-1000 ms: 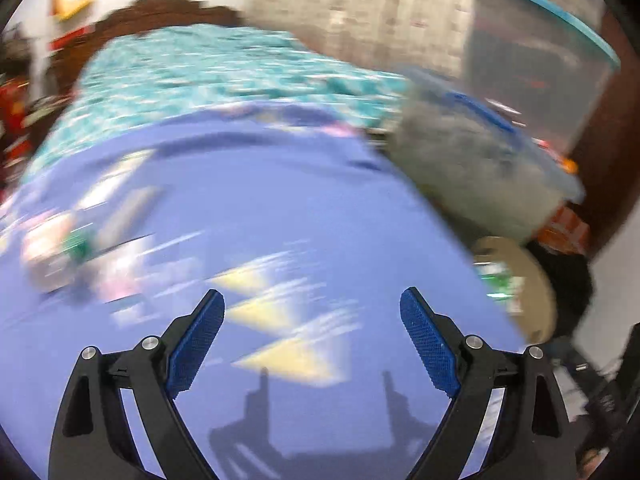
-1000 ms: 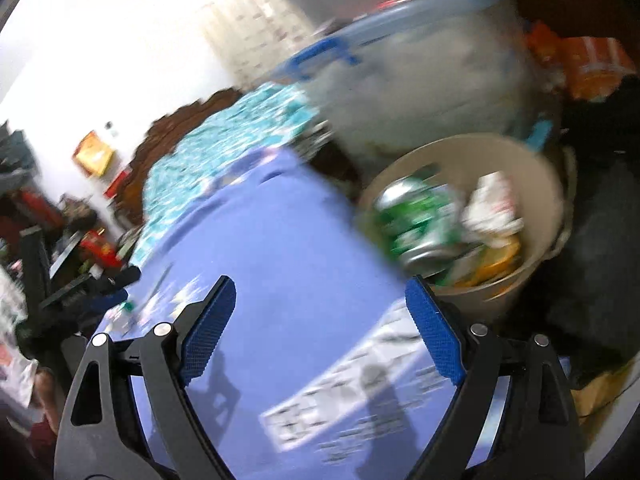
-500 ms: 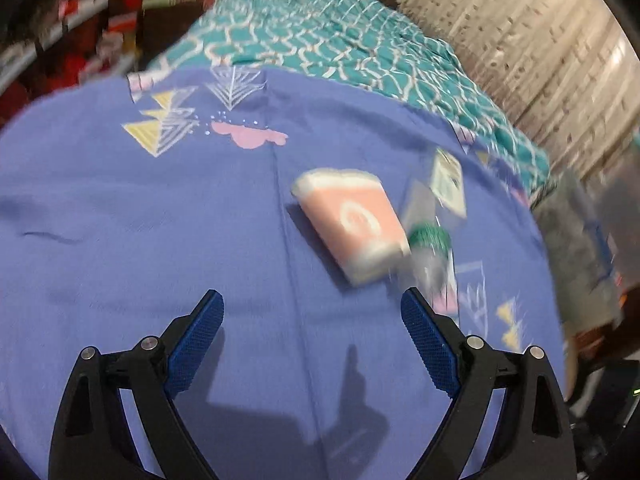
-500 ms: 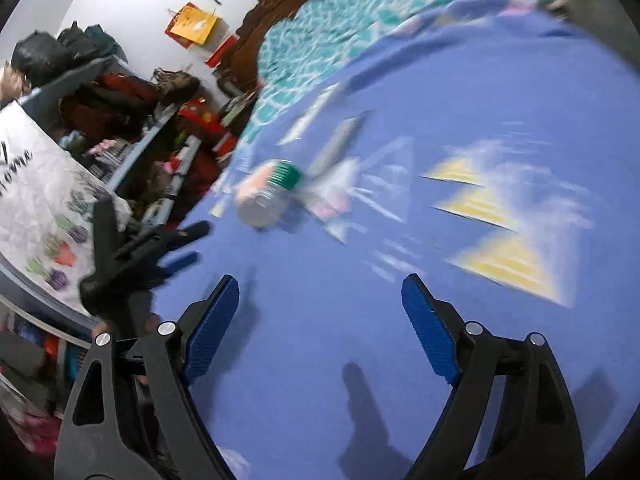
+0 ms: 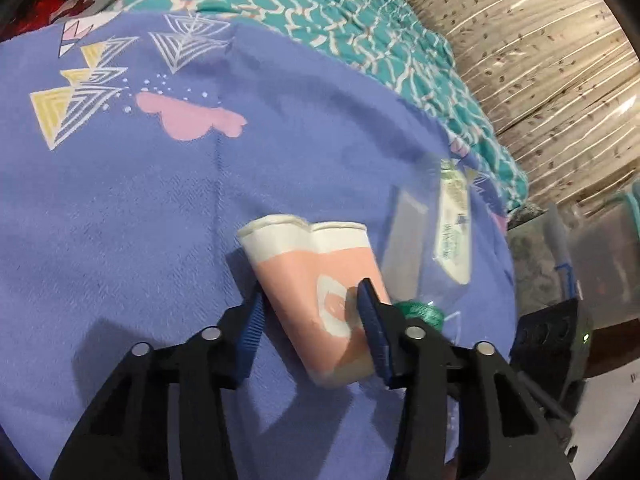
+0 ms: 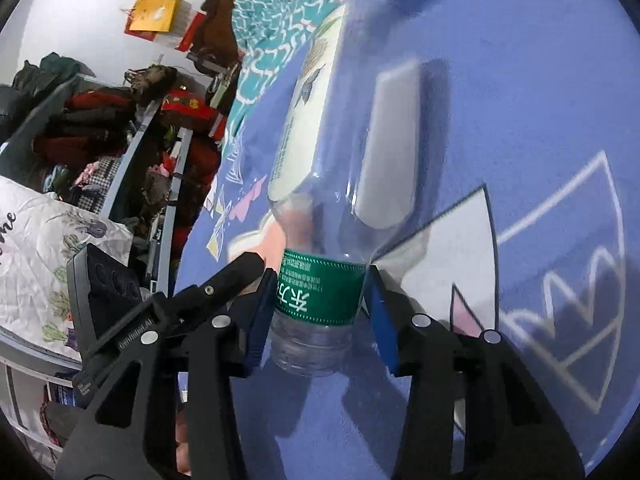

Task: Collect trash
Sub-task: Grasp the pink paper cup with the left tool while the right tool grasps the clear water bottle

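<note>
Left hand-held gripper clamps the paper cup — right hand-held gripper clamps the plastic bottle.

Two black plastic hand-held grippers with blue rubber finger pads

The left black plastic gripper has two thick arms that fan out like a letter V, with triangle holes cut through them near the bottom. Four round silver screws sit along the arms, two on each side. Its pads are dark blue with tiny ridges, like the edge of a coin. The right black plastic gripper looks the same: black arms, four shiny silver screws, and ridged blue pads. At nine o'clock in the right wrist view, small raised letters, too small to read, run along one black arm.
</note>
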The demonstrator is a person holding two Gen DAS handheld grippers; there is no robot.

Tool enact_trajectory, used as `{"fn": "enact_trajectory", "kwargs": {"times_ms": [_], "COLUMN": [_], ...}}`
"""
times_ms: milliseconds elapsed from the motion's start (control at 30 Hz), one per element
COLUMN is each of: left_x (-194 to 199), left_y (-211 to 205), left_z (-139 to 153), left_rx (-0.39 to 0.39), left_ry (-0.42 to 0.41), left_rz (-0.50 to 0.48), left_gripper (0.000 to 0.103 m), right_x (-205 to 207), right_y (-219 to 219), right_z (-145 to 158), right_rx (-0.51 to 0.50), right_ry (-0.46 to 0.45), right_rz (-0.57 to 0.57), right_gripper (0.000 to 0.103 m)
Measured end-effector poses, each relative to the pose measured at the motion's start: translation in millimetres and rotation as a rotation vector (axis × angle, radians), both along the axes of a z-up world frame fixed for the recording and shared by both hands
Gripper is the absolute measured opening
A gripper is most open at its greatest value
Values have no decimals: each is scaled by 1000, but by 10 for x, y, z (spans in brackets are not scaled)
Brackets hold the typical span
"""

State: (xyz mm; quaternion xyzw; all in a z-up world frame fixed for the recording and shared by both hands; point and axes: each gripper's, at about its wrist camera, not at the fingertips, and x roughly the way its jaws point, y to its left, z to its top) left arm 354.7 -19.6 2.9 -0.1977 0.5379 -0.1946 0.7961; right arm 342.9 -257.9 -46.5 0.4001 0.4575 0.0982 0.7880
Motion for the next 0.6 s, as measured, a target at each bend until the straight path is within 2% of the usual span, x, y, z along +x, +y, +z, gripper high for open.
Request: {"fn": "enact_trajectory", "kwargs": {"times_ms": [133, 200, 333, 433, 600], "left_x": [-334, -584, -1187, -1570, -2159], "left_y": [2, 65, 197, 329, 542], "left_z": [172, 260, 256, 230, 327], "left_rx": [13, -1, -18, -28, -32], "left_ry": [-41, -71, -62, -56, -104], "left_rz": [-24, -37, -80, -88, -67], "left_gripper": [32, 29, 25, 23, 23], "right_x": [-352, -680, -1379, -1947, -2731], "right_y": [33, 39, 41, 60, 79], "right_z": [71, 124, 182, 205, 326], "right_rx": [-7, -9, -34, -87, -235], "right_ry": [-8, -9, -17, -27, -68], "right_rz": [33, 47, 74, 90, 84], "right_gripper": [46, 46, 46, 46, 46]}}
